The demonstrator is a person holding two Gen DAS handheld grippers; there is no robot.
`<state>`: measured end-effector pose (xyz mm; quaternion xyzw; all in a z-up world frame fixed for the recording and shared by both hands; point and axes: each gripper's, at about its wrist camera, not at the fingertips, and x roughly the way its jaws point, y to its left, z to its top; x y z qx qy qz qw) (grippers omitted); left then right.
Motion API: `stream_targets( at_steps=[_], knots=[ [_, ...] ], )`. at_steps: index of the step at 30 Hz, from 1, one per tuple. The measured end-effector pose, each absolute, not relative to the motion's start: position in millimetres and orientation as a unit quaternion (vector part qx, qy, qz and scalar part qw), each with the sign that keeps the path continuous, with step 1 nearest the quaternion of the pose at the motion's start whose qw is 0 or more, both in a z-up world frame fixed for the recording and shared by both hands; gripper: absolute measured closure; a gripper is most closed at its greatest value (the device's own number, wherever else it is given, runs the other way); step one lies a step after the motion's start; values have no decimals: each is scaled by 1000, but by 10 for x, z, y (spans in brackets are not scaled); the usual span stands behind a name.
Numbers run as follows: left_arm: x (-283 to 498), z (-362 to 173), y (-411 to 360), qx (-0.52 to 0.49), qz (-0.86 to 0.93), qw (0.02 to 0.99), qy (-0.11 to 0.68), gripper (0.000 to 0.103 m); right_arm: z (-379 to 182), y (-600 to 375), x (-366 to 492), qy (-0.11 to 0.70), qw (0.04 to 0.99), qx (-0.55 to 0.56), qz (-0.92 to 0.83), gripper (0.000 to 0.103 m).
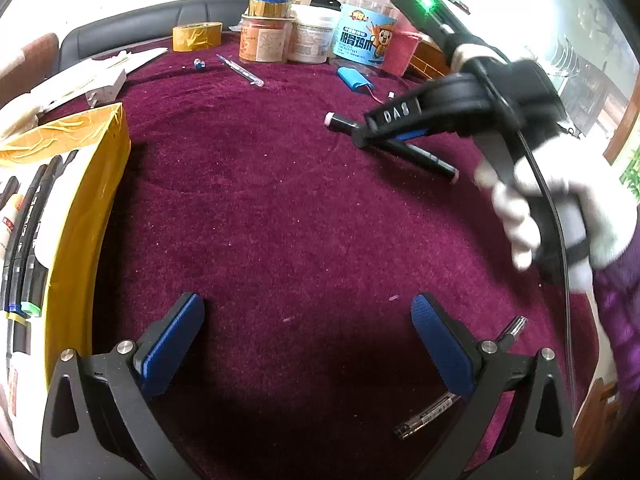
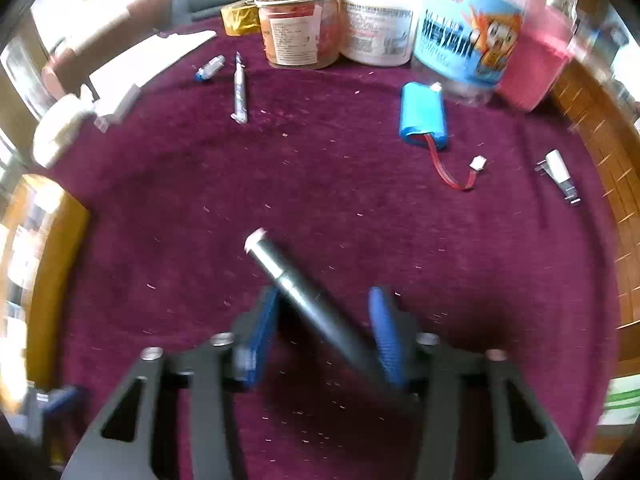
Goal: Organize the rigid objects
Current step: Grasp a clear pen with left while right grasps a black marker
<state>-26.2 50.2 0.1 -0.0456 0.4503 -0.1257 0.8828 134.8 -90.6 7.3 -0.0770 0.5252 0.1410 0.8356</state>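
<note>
A black marker point(image 2: 304, 292) with a pale end cap lies slanted across my right gripper point(image 2: 324, 294), touching the left blue pad near its tip and the right pad lower down; the jaws are shut on it. In the left wrist view the same marker point(image 1: 432, 162) sticks out on both sides of the right gripper point(image 1: 362, 136), held by a white-gloved hand point(image 1: 560, 208). My left gripper point(image 1: 308, 308) stands open over bare purple cloth, nothing between its pads. A yellow box point(image 1: 84, 184) at the left holds several markers point(image 1: 28, 240).
Two pens point(image 1: 426, 416) lie by my left gripper's right finger. At the back stand jars and tubs point(image 2: 296, 28), a yellow tape roll point(image 1: 197, 36), a blue battery pack point(image 2: 422, 116) with red wire, a thin clear pen point(image 2: 239, 88) and a small white plug point(image 2: 558, 172).
</note>
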Motion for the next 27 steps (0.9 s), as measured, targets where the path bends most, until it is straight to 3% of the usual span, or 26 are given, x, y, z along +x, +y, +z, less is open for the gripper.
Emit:
stream_targets(
  at_steps=[3,17,27],
  knots=[
    [-263,11,519,-52,-129,883,449,0,73,-891,1192,524,837,-74,139,90],
    [-264,23,575,-74,-140,883,442,0,74,-2309,-68,544,837,43,43,90],
    [-475,211,552,-90,-207,869,440,0,69,-2479,-474,517,849,85,67,90]
  ],
)
